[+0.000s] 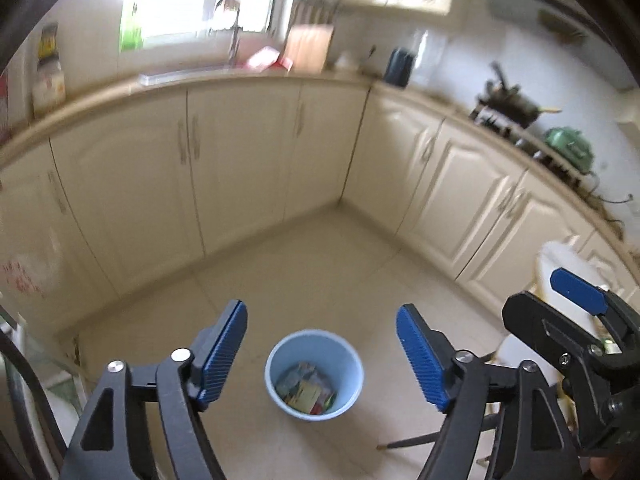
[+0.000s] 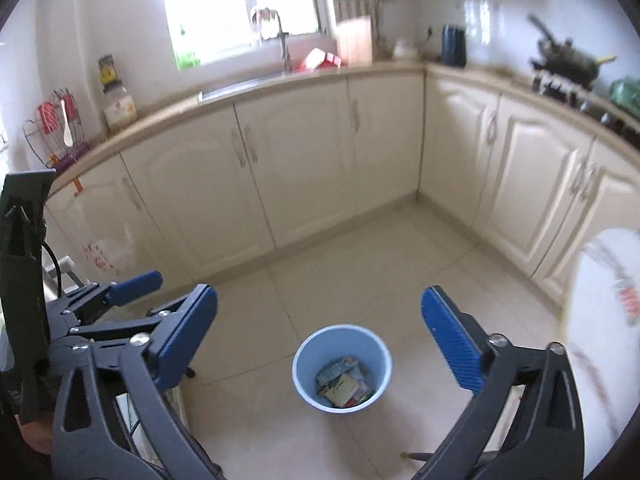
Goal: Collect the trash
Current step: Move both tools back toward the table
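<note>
Left gripper [image 1: 322, 354] jaws apart, nothing between them, right gripper [image 2: 320, 336] spread wide and empty too, light blue bin [image 1: 314, 374] on the floor below — wrappers [image 1: 306, 390] inside (colourful, crumpled).

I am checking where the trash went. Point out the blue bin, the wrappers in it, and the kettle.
blue bin [image 1: 276, 354]: left wrist view, near rim.
wrappers [image 2: 340, 386]: right wrist view, top of the pile.
kettle [image 2: 454, 46]: right wrist view, body.
</note>
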